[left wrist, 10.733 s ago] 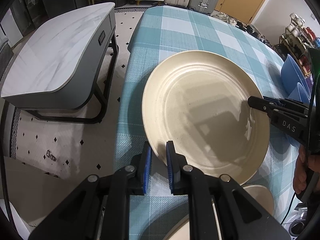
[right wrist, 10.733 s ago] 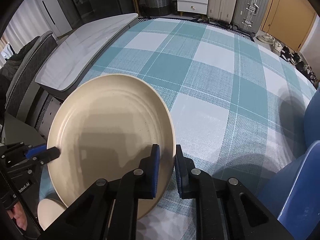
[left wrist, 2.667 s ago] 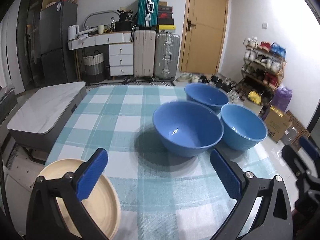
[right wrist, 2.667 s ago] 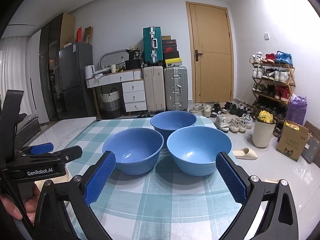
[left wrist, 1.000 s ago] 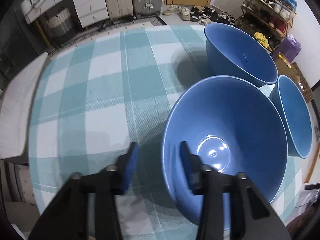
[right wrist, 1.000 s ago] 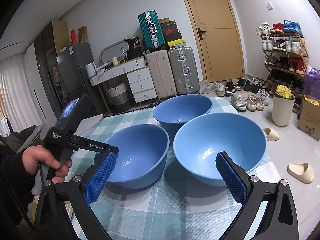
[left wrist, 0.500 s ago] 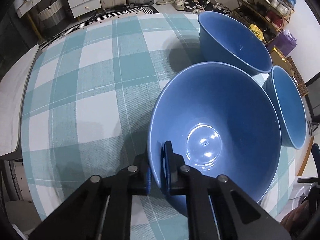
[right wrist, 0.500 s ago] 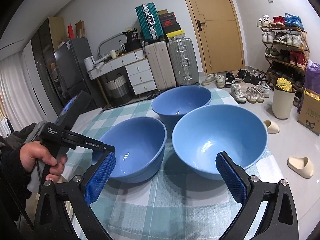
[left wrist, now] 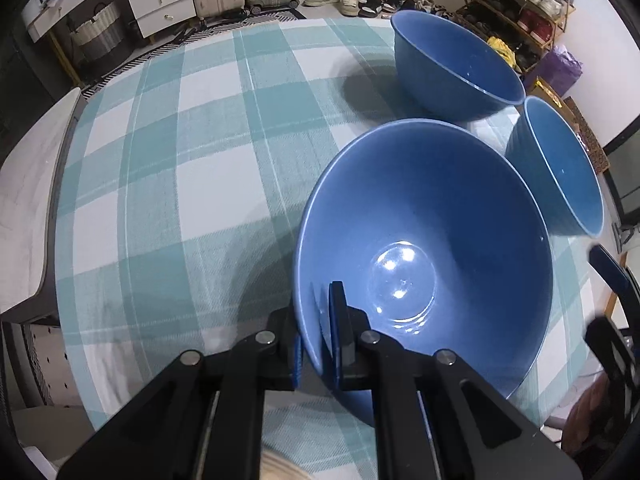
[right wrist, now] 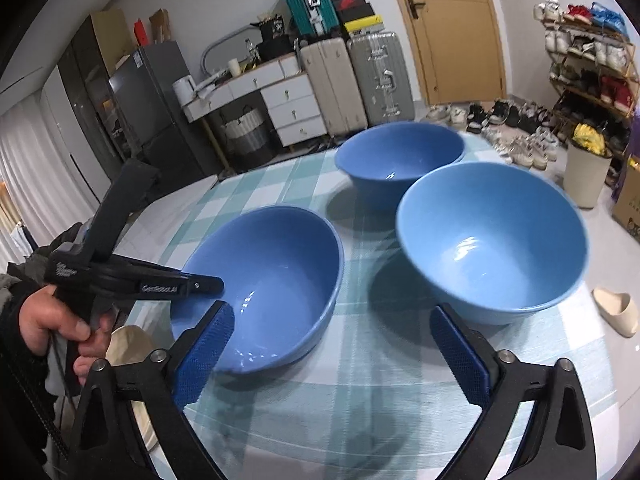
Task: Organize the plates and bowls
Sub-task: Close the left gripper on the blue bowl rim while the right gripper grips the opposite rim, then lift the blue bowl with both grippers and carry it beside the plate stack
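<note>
Left wrist view looks steeply down on the left gripper (left wrist: pixel 316 340), whose blue pads are clamped on the near rim of the nearest blue bowl (left wrist: pixel 424 248), one pad inside the wall and one outside. Only the right wrist view shows the person's hand (right wrist: pixel 52 320) squeezing that tool's handle, a cream plate (right wrist: pixel 128 344) lying beside the bowl at the edge of the checked tablecloth (right wrist: pixel 360 392), and the room's suitcases and door. Its right gripper (right wrist: pixel 336 356) stands wide apart, its jaws having just begun closing with nothing between them; the second bowl (right wrist: pixel 492 240) sits just ahead, the third bowl (right wrist: pixel 400 152) behind.
</note>
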